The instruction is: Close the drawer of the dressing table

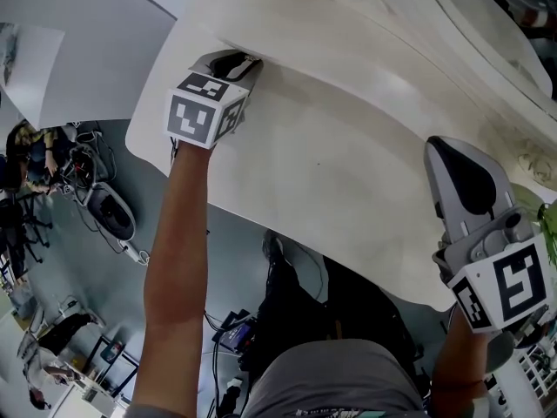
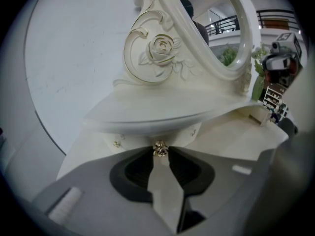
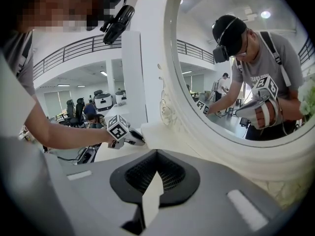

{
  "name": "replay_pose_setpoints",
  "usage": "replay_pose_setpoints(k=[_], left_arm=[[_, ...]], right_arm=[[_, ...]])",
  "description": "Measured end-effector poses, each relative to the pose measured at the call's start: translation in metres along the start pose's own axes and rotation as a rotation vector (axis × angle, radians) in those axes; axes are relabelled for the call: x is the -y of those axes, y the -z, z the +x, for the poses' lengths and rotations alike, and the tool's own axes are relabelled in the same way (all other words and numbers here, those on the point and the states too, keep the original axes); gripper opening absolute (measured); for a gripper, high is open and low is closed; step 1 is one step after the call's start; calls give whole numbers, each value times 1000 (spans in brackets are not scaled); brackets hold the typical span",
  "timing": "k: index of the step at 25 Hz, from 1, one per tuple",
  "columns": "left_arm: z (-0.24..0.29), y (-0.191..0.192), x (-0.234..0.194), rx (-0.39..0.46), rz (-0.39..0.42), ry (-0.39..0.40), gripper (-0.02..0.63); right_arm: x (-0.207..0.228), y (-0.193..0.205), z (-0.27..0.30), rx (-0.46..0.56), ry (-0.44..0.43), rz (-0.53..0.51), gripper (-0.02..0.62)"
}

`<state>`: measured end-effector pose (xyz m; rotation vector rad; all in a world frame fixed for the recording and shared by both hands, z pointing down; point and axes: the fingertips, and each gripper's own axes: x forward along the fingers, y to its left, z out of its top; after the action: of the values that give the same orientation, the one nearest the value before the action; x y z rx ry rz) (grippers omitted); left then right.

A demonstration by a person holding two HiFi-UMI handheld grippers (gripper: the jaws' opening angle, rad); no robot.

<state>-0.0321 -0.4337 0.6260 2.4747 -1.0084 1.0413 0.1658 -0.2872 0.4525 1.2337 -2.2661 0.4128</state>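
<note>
The white dressing table (image 1: 348, 172) has a small drawer (image 2: 142, 140) under its upper shelf, with a gold knob (image 2: 160, 149) on the front. The drawer front looks nearly flush with the shelf base. My left gripper (image 2: 160, 152) is shut on that knob, which sits pinched between the two fingertips. From the head view the left gripper (image 1: 237, 62) reaches under the shelf edge at the table's back left. My right gripper (image 1: 448, 151) hovers above the table's right side, apart from the drawer. Its fingertips meet in the right gripper view (image 3: 156, 172), with nothing held.
An oval mirror (image 2: 216, 28) in a carved frame (image 2: 157, 50) rises behind the shelf. A green plant (image 2: 258, 85) stands at the table's right end. Cables and equipment (image 1: 109, 212) lie on the floor at left. The left gripper's marker cube (image 3: 118, 128) shows in the right gripper view.
</note>
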Motion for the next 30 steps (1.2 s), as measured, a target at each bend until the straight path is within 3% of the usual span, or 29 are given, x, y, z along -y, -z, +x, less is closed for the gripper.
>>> replay_pose_setpoints(k=[7, 13, 15, 18, 30], left_arm=[[-19, -3, 10, -49, 36, 16, 169], [-53, -5, 11, -80, 44, 1, 165], [-72, -10, 10, -70, 49, -16, 104], [-108, -26, 11, -12, 68, -47, 3], [-296, -129, 62, 342, 142, -61, 2]], right_arm=[[-8, -21, -22, 32, 16, -18, 0], [-18, -43, -43, 66, 25, -38, 0], [-24, -53, -52, 84, 29, -47, 0], [-34, -67, -66, 113, 43, -78, 0], [-89, -124, -124, 194, 78, -207, -2]])
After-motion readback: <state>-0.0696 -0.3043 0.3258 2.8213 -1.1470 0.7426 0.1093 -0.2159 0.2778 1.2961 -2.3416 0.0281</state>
